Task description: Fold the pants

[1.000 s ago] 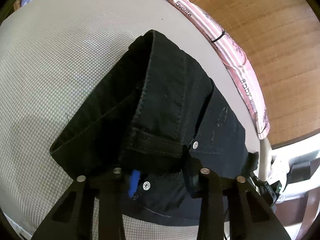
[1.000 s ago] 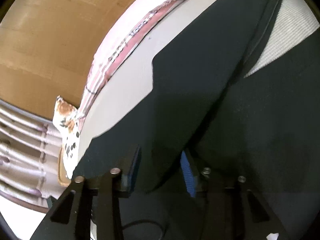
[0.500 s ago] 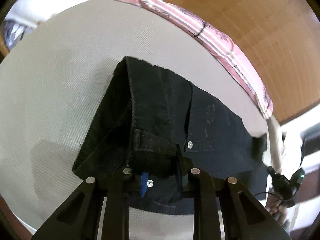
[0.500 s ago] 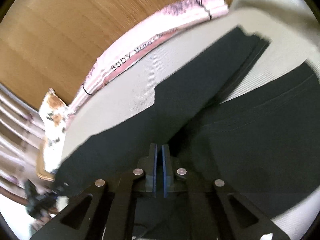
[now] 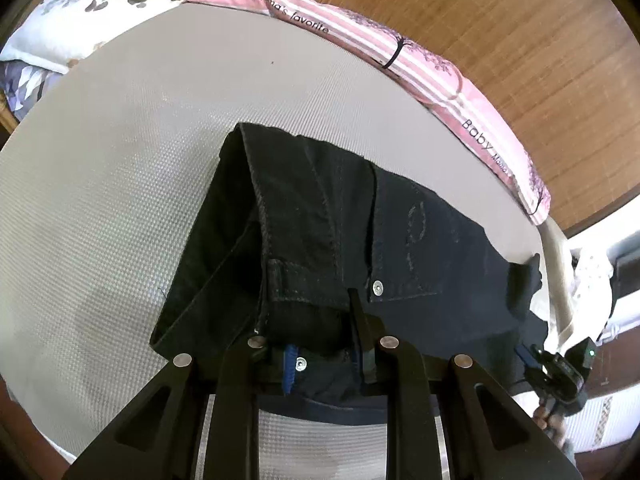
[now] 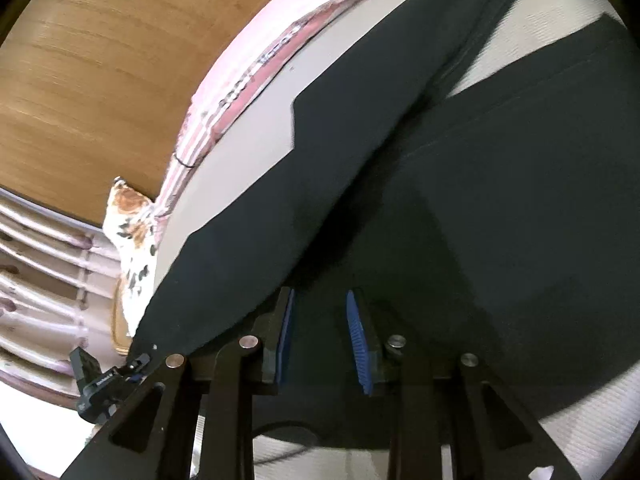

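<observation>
Black pants (image 5: pixel 320 240) waistband pinched in left tongs (image 5: pixel 324 356); right tongs (image 6: pixel 320 340) parted, empty, over leg.

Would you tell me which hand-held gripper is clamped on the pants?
The left hand-held gripper: its jaws pinch the pants at the waistband. The right hand-held gripper stands open above the fabric.

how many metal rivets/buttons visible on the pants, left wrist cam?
2. One rivet at the pocket corner on the black pants; one button low between the left gripper fingers. Folds may hide more.

Two wrist fisheyes, close, angled down, sharing the black pants (image 5: pixel 400 240)
</observation>
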The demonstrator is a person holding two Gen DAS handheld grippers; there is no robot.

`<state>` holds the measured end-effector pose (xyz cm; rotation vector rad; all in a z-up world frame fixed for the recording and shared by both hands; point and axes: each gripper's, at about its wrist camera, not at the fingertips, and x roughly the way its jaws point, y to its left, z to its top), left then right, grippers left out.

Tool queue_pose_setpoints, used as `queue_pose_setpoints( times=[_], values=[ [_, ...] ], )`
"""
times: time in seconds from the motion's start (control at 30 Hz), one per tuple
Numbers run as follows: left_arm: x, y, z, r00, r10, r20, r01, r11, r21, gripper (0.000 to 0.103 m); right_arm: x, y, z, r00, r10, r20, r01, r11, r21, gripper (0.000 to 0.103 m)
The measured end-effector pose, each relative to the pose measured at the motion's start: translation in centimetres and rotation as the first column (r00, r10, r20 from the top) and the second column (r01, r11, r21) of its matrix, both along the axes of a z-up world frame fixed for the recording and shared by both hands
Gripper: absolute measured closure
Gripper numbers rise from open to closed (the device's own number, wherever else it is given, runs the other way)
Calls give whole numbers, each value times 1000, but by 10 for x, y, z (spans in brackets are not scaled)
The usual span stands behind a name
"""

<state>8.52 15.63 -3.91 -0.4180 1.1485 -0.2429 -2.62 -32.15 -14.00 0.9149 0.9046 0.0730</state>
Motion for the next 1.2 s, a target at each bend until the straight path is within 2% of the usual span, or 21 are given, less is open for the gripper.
queue_pose_setpoints(
  times=[0.17, 0.37, 0.5, 0.53, 0.63, 0.8, 0.93, 1.07, 1.13, 1.2],
  values=[
    [0, 1, 0, 1000, -1, -6, 1, 1000, 8, 81, 26, 2, -5, 1000, -6, 23, 5, 999, 43, 77],
    [1, 1, -2, 1000, 7, -16, -6, 1000, 13, 81, 49, -23, -1, 996, -85, 35, 84, 996, 42, 77],
    [4, -2, -6, 1000, 8, -27, -7, 1000, 21, 81, 56, -34, -3, 995, -95, 28, 93, 994, 62, 94],
    [4, -2, -6, 1000, 7, -28, -7, 1000, 22, 81, 55, -32, 1, 995, -92, 31, 91, 995, 46, 95],
    [7, -3, -5, 1000, -1, -24, 2, 1000, 28, 81, 43, -24, 25, 997, -68, 45, 71, 994, -78, 97],
    [9, 2, 3, 1000, -26, -9, 26, 999, 29, 81, 13, -10, 56, 999, -32, 34, 39, 973, -227, 97],
    [6, 4, 4, 999, -50, -14, 51, 995, 81, 81, -18, 9, 60, 1000, -8, 1, 8, 959, -285, 97],
    [2, 2, -5, 996, -80, -47, 86, 986, 144, 82, -36, 19, 45, 998, 5, -57, -22, 954, -300, 97],
    [1, -4, -12, 993, -105, -60, 115, 971, 209, 82, -38, 20, 27, 994, 7, -108, -38, 958, -284, 97],
    [-2, -13, -20, 988, -135, -72, 150, 945, 289, 82, -37, 21, 12, 989, 9, -148, -50, 961, -273, 97]
  ],
)
